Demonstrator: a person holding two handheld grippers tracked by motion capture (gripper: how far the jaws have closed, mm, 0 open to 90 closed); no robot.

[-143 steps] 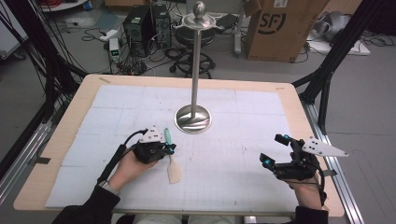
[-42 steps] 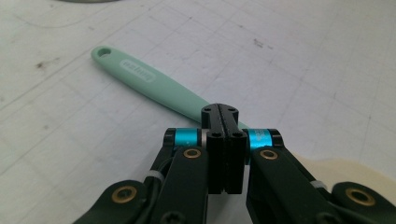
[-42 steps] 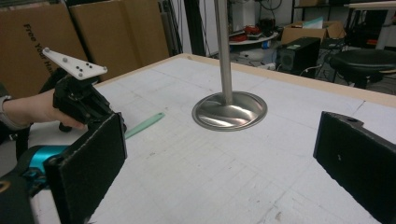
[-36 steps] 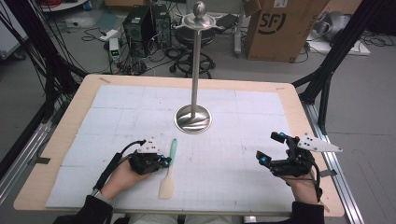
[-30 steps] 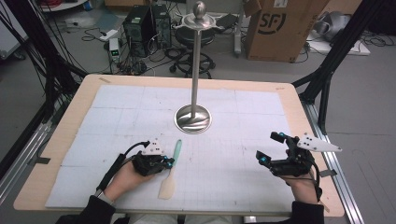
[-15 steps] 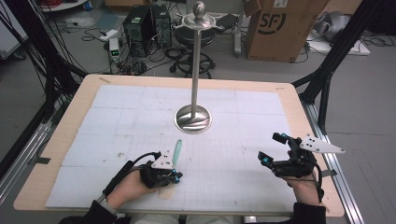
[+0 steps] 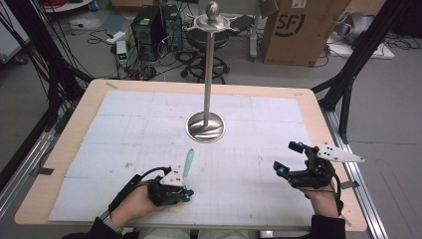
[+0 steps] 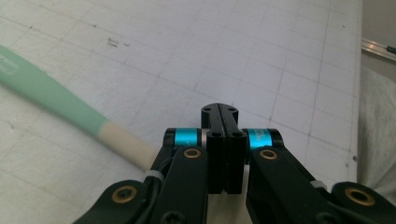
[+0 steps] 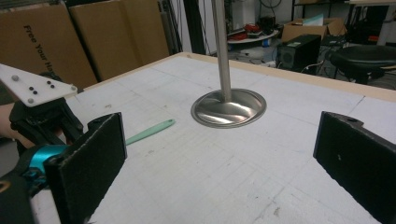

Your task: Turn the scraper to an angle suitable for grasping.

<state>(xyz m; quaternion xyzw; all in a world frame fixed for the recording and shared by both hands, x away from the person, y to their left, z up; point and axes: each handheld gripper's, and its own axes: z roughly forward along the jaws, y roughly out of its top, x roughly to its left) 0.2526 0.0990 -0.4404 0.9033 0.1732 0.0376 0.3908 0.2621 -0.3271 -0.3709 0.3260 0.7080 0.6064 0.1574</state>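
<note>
Your left gripper (image 7: 185, 192) rests near the table's (image 7: 59, 149) front edge, jaws pressed together on nothing, beside the mint-handled spatula (image 7: 187, 163) lying flat just before the steel stand's base (image 7: 205, 127). Your right gripper (image 7: 290, 160) hovers with jaws spread wide. The cardboard box (image 7: 298, 30) reads "SF".

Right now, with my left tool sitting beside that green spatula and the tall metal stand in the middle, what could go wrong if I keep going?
1. The left tool has its jaws shut beside the mint-green and cream spatula, not around it; closing in without opening could just shove it along the white gridded mat.
2. The tall silver metal stand stands close beyond; a swung spatula might strike its pole.
3. The right tool waits open, far from the spatula.
</note>
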